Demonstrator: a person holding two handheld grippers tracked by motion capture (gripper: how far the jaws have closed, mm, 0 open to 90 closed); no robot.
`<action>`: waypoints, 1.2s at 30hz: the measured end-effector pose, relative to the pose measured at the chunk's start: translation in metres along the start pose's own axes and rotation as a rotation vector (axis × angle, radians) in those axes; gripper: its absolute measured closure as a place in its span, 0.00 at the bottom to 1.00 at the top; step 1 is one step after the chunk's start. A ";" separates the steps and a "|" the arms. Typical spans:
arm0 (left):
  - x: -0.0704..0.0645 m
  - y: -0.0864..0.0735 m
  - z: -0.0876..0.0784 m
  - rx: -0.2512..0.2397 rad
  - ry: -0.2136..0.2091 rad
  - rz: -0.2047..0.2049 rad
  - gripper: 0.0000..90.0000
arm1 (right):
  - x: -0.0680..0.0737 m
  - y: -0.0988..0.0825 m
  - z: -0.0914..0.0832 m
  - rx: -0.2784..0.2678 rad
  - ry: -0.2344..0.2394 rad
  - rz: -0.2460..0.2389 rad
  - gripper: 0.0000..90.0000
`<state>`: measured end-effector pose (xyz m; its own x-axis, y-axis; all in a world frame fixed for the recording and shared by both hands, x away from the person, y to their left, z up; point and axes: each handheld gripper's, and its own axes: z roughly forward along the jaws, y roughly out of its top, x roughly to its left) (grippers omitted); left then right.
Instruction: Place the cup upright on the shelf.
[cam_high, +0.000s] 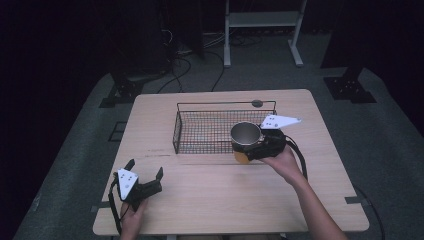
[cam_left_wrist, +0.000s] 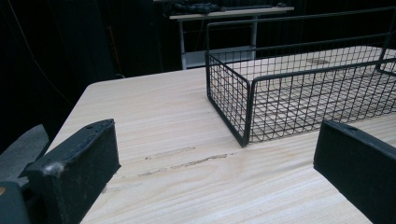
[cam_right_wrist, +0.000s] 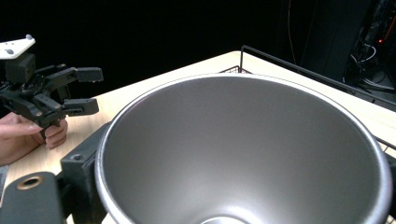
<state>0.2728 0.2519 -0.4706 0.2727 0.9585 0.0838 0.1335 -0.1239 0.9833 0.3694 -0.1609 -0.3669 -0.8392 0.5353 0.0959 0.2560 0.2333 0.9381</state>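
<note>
Over the basket's (cam_high: 200, 131) near rim, right gripper (cam_high: 260, 147) clamps an upright cup (cam_high: 246, 136) (mouth up); left gripper (cam_high: 145, 176) gapes.

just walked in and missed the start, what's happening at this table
A person works at a wooden table with a gripper in each hand. The right gripper is clamped on a metal cup, holding it upright at the near right corner of a black wire basket. Whether the cup is already over the basket is hard to tell. The left gripper rests open near the table's front left, holding nothing.
</note>
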 end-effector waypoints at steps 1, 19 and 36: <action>0.000 0.000 0.000 -0.001 0.000 -0.001 0.00 | -0.001 0.001 0.001 0.005 -0.001 -0.003 0.11; 0.000 0.000 0.000 0.002 0.003 -0.002 0.00 | -0.026 0.027 0.021 0.028 -0.017 0.000 0.11; 0.001 0.000 0.001 0.002 0.002 -0.008 0.00 | -0.060 0.039 0.043 0.040 -0.042 0.026 0.11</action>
<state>0.2735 0.2523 -0.4705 0.2694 0.9600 0.0761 0.1375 -0.1165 0.9836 0.4499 -0.1489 -0.3504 -0.8112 0.5752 0.1055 0.2972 0.2502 0.9214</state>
